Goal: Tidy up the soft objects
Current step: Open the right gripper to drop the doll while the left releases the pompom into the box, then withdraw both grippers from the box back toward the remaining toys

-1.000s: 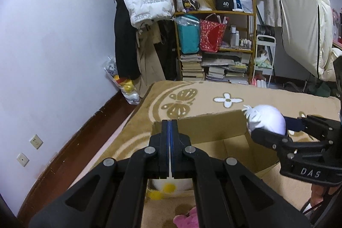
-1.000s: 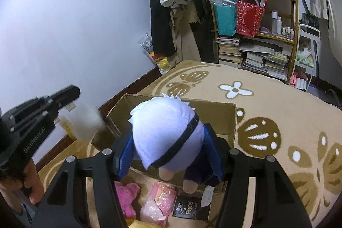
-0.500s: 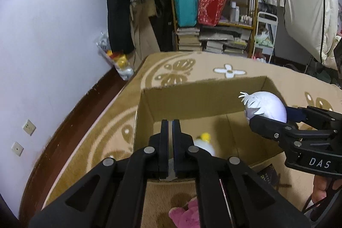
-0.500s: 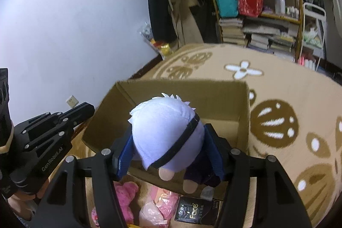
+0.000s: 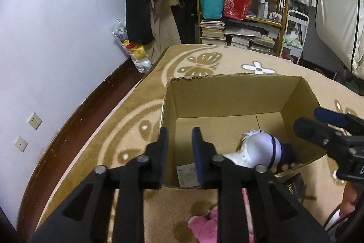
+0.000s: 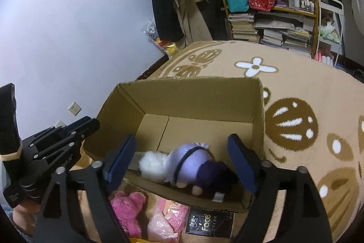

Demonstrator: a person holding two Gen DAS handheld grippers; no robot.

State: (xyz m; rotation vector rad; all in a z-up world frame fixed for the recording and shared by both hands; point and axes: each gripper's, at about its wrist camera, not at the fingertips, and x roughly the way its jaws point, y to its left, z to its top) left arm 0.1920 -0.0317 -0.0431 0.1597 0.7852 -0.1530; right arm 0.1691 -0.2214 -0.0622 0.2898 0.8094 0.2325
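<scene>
Nearest the lens, on the carpet (image 6: 295, 88) in front of the box, a pink plush toy (image 6: 127, 208), a pink plastic-wrapped bundle (image 6: 166, 222) and a black packet (image 6: 208, 223) are observed, none yet boxed. The right tongs (image 6: 182, 158) are seen spread wide and empty above the near wall of the cardboard box (image 6: 193, 97). The left tongs (image 5: 180, 147) are noted slightly parted, with nothing between them. Inside the box, against its near wall, the white-haired doll (image 6: 193, 165) is found lying on its side; its long axis runs roughly along that wall, head towards the left tongs, dark-clothed body and feet towards the right-hand corner. A white fluffy toy (image 6: 151, 165) is touching its head. It is judged that the next pickup should be taken from the carpet items, gripped at mid-body, and set in the bare far half of the box so that piling is avoided.
</scene>
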